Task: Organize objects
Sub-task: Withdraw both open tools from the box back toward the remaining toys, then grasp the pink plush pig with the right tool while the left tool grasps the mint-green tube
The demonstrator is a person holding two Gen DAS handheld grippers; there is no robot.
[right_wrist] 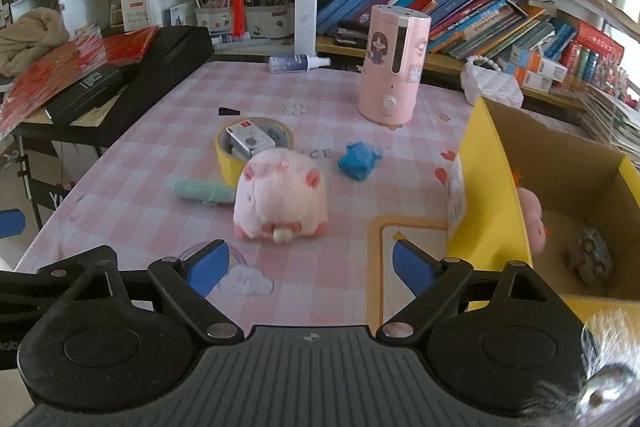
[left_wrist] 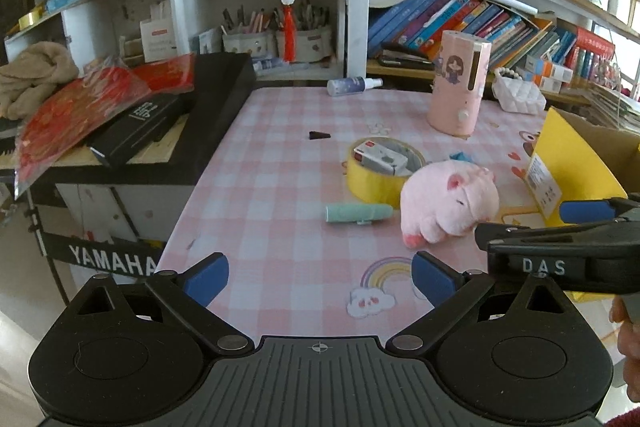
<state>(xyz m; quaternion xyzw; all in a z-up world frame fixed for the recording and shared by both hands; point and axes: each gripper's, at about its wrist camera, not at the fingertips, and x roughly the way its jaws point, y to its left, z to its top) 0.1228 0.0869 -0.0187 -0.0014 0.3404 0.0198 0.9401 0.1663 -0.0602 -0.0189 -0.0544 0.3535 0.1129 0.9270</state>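
Both grippers, left [left_wrist: 320, 277] and right [right_wrist: 311, 263], with jaws apart and empty above the table [right_wrist: 160, 131], pig [right_wrist: 280, 201] lying between tape [right_wrist: 256, 143], tube [right_wrist: 202, 191] and box [right_wrist: 492, 187].

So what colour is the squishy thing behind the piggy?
Blue, seen best from the right wrist view.

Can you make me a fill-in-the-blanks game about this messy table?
1. The pig plush is colored ____.
2. The white gadget sits inside a roll of yellow ____.
3. The spray bottle is lying on its ____.
4. Both the left gripper and right gripper are ____.

Missing words: pink; tape; side; open
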